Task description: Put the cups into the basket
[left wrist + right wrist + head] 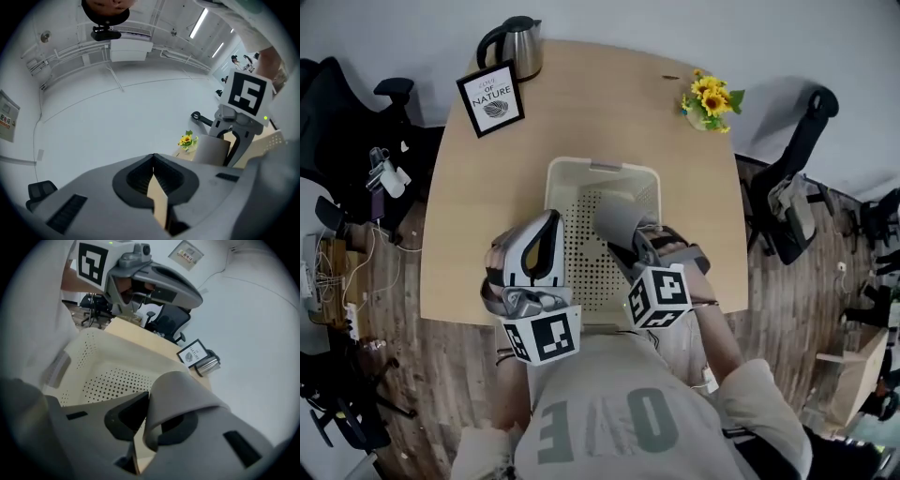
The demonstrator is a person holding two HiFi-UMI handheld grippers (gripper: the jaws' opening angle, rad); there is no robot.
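A grey cup point(617, 221) hangs tilted over the cream perforated basket point(565, 178) in the middle of the table, and my right gripper point(633, 242) is shut on it. In the right gripper view the cup's wall point(183, 397) is pinched between the jaws, with the basket's dotted floor point(110, 378) below. My left gripper point(546, 230) sits at the basket's left edge, pointing up and away. It is shut with nothing in it, its jaws point(153, 164) meeting at the tips. From the left gripper view the cup point(212, 149) shows off to the right. No other cup is visible.
A steel kettle point(517, 42) and a framed sign point(491, 98) stand at the table's far left. A pot of sunflowers point(711, 98) stands at the far right. Office chairs point(792, 187) flank the table on a wooden floor.
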